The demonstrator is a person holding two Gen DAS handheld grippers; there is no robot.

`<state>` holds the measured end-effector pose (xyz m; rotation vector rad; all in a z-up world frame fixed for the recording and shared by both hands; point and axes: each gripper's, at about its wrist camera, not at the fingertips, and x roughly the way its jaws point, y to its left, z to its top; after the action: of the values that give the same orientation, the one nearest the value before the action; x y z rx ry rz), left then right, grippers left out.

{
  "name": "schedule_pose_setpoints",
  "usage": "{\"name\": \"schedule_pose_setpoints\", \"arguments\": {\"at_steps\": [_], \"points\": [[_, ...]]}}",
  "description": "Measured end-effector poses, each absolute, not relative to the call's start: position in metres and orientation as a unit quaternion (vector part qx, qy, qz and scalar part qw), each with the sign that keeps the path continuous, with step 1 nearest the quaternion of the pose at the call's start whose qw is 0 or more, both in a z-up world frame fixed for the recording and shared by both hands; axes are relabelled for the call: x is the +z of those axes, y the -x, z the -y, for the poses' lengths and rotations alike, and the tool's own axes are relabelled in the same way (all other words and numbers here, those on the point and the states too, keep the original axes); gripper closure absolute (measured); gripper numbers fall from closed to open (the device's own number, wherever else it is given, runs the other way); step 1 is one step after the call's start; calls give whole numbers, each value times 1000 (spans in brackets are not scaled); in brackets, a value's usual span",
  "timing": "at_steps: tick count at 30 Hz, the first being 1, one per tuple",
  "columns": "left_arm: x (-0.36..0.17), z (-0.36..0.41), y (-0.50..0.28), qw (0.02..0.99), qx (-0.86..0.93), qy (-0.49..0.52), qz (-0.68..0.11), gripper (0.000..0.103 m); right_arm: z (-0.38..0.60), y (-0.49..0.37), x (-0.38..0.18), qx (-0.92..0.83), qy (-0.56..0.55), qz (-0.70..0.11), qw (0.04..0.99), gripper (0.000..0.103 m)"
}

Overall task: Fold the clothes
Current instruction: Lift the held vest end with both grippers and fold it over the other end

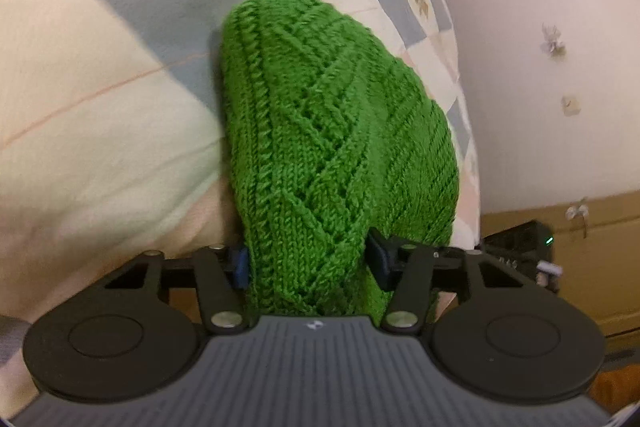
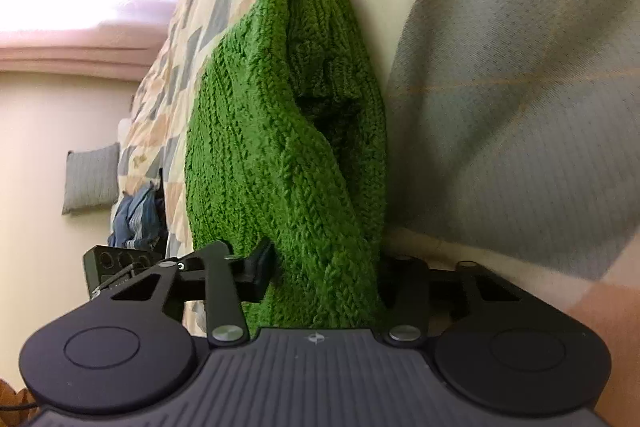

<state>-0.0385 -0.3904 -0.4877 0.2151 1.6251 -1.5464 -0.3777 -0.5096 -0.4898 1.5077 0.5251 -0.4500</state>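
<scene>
Nearest the lens in each wrist view is the grey ribbed body of the gripper itself, with black round hubs and black linkage arms. The left gripper [image 1: 308, 263] has its jaws narrowed onto a bunched end of the bright green, open-patterned knitted garment [image 1: 320, 131], whose fabric fills the gap between the blue-black pads. The right gripper [image 2: 324, 267] is likewise pinched on a thick gathered fold of the same green knit [image 2: 280, 131].

The garment lies on a pastel patchwork bedcover [image 1: 100, 99] in cream, pink and grey-blue blocks, close to the bed's edge in the left view, where the wall and floor show beyond. From each camera its long axis runs straight away from the jaws, rising from the pads toward a rounded far end.

By my reading the folding is at an early stage: both ends are gripped, but the knit is lumpy and doubled, not flat. Spreading, folding over and smoothing seem left. A crumpled blue striped cloth [image 2: 136, 215] lies farther along the bed.
</scene>
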Motion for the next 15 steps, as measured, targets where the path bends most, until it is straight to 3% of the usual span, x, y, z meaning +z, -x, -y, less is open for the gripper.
{"name": "schedule_pose_setpoints", "arguments": {"at_steps": [15], "points": [[-367,442,131,455,-632,-103,-619,63,537,427,-397,-225,-672,-235,665,69]]}}
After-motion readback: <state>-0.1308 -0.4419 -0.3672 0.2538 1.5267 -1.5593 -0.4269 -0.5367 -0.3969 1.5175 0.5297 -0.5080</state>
